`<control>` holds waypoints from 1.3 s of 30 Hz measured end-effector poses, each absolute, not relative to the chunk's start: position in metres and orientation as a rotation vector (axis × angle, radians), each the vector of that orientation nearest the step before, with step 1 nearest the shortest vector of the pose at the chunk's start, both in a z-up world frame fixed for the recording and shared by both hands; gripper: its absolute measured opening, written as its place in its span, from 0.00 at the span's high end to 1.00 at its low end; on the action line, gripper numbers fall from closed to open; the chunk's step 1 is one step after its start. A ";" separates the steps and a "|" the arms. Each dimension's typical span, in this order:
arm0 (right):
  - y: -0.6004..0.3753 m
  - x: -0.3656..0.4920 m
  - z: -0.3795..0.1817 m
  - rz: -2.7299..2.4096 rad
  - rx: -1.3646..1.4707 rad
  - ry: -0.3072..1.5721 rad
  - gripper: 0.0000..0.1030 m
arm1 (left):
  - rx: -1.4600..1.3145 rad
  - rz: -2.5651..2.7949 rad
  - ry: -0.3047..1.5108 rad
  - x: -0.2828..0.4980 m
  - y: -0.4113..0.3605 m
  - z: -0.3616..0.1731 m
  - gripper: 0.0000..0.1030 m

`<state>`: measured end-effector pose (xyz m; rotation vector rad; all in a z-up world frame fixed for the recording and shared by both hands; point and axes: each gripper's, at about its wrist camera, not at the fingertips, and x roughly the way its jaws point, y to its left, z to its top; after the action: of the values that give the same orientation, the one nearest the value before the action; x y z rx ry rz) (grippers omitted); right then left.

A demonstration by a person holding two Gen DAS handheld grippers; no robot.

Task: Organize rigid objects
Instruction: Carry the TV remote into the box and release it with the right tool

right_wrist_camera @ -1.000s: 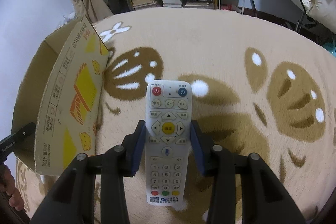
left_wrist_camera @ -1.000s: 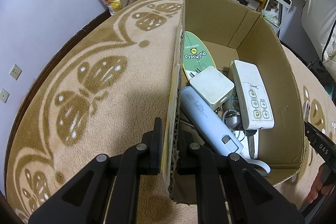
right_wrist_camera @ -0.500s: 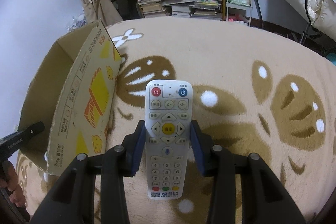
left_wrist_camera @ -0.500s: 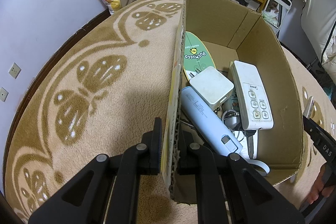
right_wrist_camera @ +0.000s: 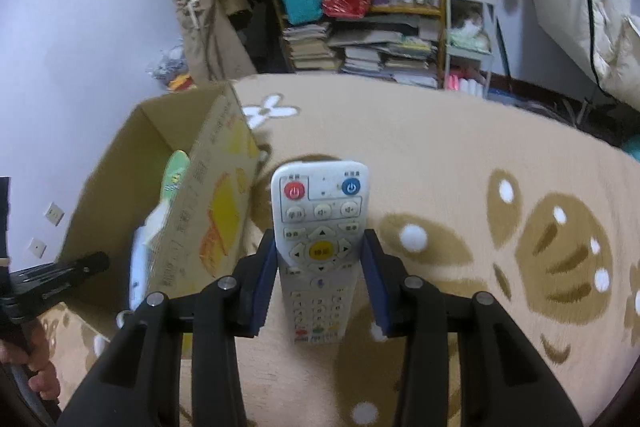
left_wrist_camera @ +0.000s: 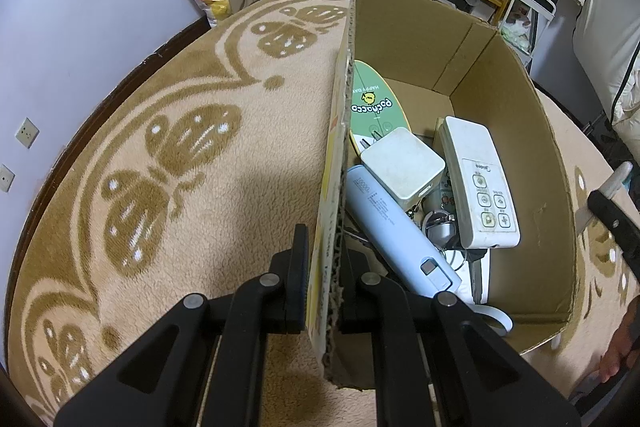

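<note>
My right gripper [right_wrist_camera: 320,275] is shut on a white remote control [right_wrist_camera: 320,227] with red, blue and yellow buttons, held above the rug. To its left stands the cardboard box [right_wrist_camera: 212,211]. In the left wrist view my left gripper [left_wrist_camera: 324,279] is shut on the near left wall of that cardboard box [left_wrist_camera: 340,147]. Inside lie a light blue power bank [left_wrist_camera: 396,231], a white charger [left_wrist_camera: 404,167], a white air-conditioner remote [left_wrist_camera: 480,187] and a green board [left_wrist_camera: 374,103]. The right gripper with the remote's tip [left_wrist_camera: 612,211] shows at the right edge.
A beige rug [right_wrist_camera: 460,163] with brown patterns covers the floor. Shelves [right_wrist_camera: 360,7] with books, bags and bottles stand at the back, with white bedding at the right. A hand [right_wrist_camera: 40,375] holds the left gripper at the lower left.
The right gripper has risen with the remote and tilted up, so the shelves and the box opening now show. The left gripper has kept still on the box wall.
</note>
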<state>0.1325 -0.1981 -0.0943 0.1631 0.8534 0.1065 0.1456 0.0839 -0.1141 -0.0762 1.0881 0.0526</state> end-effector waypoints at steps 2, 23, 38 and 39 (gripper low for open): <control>-0.195 0.134 -0.087 0.115 0.161 0.839 0.58 | -0.076 0.051 1.088 0.145 0.084 -0.114 0.90; -0.127 0.133 0.013 0.334 0.112 0.757 0.58 | -0.079 0.052 1.089 0.145 0.084 -0.115 0.90; -0.088 0.142 -0.047 0.386 0.085 0.956 0.58 | -0.083 0.050 1.089 0.146 0.084 -0.115 0.90; -0.087 0.145 -0.052 0.385 0.096 0.962 0.58 | -0.082 0.050 1.089 0.146 0.084 -0.115 0.90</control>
<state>0.1454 -0.0870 -0.0519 0.0959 0.9621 0.3849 0.1457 0.0838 -0.1147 -0.0824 1.0888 0.0500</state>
